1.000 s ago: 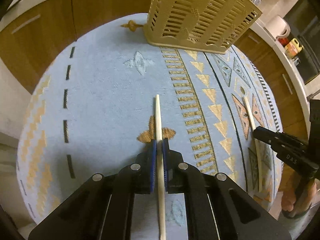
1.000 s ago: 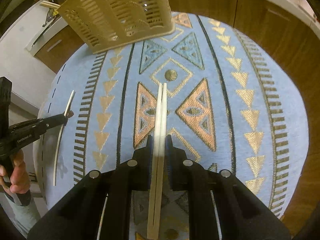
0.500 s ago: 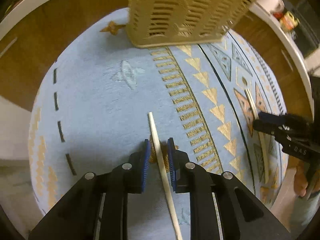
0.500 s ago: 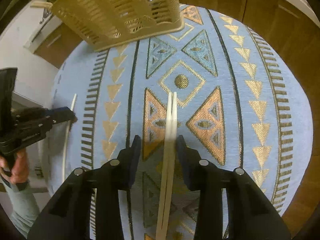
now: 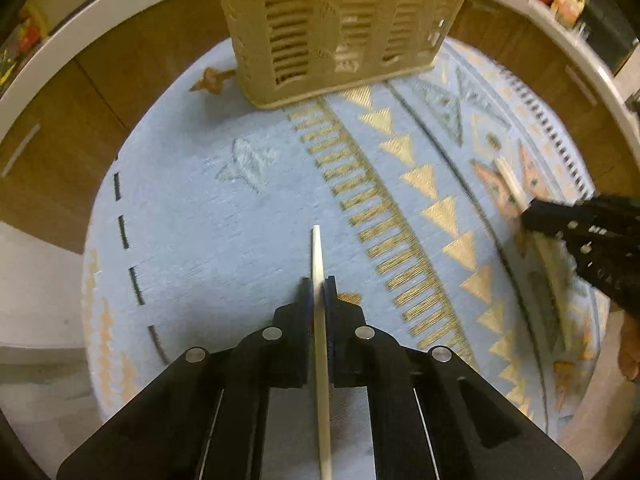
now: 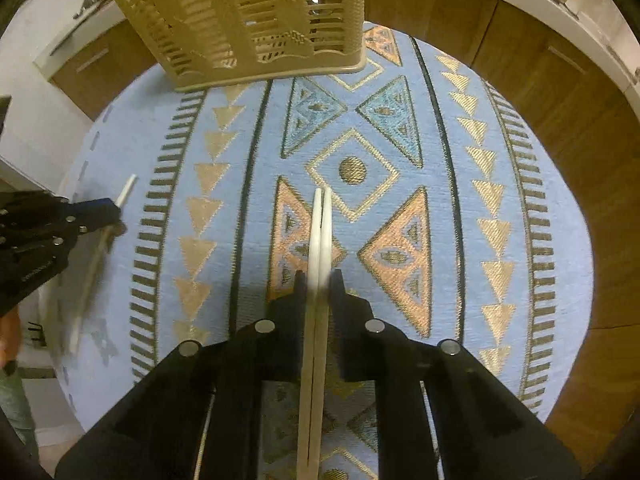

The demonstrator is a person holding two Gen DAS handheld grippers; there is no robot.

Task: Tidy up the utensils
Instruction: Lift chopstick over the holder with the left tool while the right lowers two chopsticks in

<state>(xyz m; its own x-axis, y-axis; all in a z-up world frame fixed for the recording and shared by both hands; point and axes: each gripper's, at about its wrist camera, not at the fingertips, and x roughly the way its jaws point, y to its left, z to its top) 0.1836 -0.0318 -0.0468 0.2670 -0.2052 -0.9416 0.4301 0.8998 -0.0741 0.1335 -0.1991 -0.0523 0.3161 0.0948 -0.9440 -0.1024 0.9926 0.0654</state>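
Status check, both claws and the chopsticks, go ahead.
Left claw shut on single chopstick. Right claw shut on chopstick pair. Basket ahead on cloth, path open.

The basket (image 5: pixel 340 28) is chopped off by the top edge in both wrist views, so its rim never shows, and whatever's inside is just pale bits behind the slats, can't tell what. Right of the basket in the left view, the right gripper (image 5: pixel 532 216) is smeared with motion blur and runs off the frame; the sticks (image 5: pixel 516 188) at its tips are too blurry to count there. The chopstick (image 5: pixel 320 280) in the left gripper (image 5: pixel 318 292) exits the bottom edge, back end unseen. Same deal in the right view: the left gripper (image 6: pixel 114 210) is cut by the left edge, its chopstick's lower half a blur.
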